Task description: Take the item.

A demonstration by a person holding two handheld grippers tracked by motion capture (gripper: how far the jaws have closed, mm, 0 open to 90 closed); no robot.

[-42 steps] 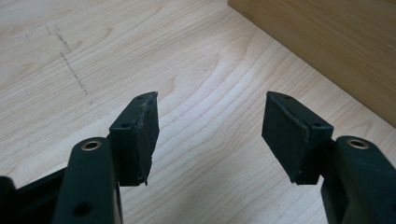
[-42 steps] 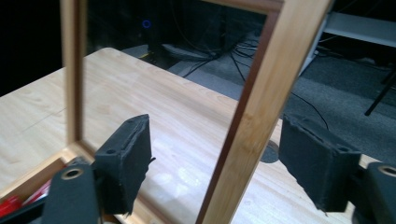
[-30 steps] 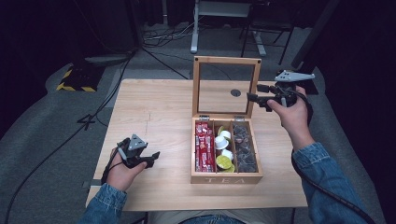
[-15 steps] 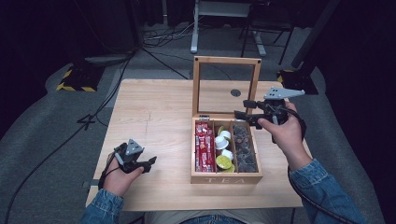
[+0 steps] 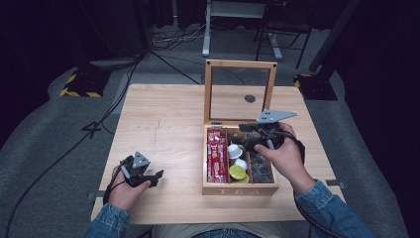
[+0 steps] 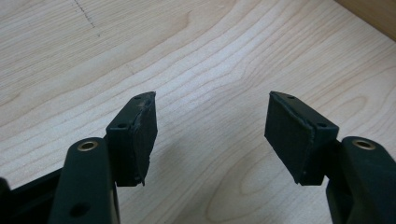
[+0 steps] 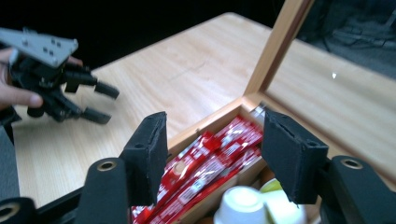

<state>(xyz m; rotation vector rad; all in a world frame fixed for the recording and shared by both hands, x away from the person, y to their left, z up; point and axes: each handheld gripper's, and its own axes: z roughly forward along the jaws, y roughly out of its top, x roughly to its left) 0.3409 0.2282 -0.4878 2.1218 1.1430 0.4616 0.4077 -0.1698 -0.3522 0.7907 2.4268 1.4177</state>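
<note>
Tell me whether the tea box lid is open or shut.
Open: the lid stands upright behind the tea box, with the red packets exposed.

A light wooden table [image 5: 163, 124] is seen on grey carpeted floor [image 5: 44, 148]. A wooden tea box [image 5: 240, 187], lid raised upright, is set on the table's right half. A dark round spot [image 5: 250, 98] is noted behind the box.

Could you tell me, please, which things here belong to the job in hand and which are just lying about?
In the job:
- open wooden tea box with glass lid
- red sachets
- white pods
- right gripper, jaws open and empty over the box

Lying about:
- left gripper, open over bare table
- black cables on the floor
</note>
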